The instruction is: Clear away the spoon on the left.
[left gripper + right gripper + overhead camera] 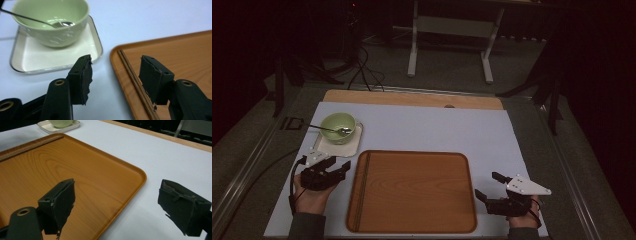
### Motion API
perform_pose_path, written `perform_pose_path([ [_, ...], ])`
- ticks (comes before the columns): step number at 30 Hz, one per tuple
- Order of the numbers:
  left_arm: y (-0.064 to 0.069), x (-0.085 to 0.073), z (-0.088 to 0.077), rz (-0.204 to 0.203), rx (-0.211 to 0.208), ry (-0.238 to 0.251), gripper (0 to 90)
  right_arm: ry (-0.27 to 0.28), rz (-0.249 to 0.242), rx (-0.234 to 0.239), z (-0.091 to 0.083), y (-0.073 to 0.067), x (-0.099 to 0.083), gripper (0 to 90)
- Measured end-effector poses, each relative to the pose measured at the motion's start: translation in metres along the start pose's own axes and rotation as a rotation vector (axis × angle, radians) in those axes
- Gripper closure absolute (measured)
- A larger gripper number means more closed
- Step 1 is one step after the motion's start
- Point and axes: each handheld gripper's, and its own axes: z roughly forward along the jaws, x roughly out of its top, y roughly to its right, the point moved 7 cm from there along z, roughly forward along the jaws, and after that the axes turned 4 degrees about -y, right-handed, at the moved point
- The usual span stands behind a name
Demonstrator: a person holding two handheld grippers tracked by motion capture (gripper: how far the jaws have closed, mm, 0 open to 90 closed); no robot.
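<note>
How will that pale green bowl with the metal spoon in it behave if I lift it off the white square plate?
The pale green bowl looks like glazed ceramic, so probably rigid, slippery and breakable. The metal spoon lies loose with its handle over the rim, so it may slide or tip out. The white square plate underneath probably stays put.

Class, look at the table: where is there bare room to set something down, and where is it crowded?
The wooden tray is bare except for chopsticks along its left edge. The white mat is free behind the tray and to its right, up to the right gripper. The back left is crowded: bowl with spoon on a small white tray, the left gripper beside it.
</note>
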Motion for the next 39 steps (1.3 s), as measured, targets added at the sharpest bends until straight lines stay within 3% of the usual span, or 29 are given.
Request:
perform_pose_path([
  [11, -0.032, 0.021, -0.010, -0.011, 0.056, 0.031, 42.6, -0.001, 0.003, 0.000, 0.000, 0.000, 0.000, 13.8],
  [17, -0.052, 0.029, -0.009, -0.039, 0.098, 0.039, 41.6, 0.000, 0.002, 0.000, 0.000, 0.000, 0.000, 13.8],
  [27, -0.079, 0.025, 0.008, -0.084, 0.153, 0.052, 39.1, 0.001, 0.002, 0.000, 0.000, 0.000, 0.001, 13.8],
  [33, -0.091, 0.033, 0.017, -0.094, 0.179, 0.047, 39.2, 0.000, 0.002, 0.000, 0.001, 0.000, 0.001, 13.8],
  [39, -0.108, 0.041, 0.030, -0.160, 0.203, 0.036, 39.5, 0.000, 0.000, 0.003, 0.001, -0.001, 0.001, 13.8],
])
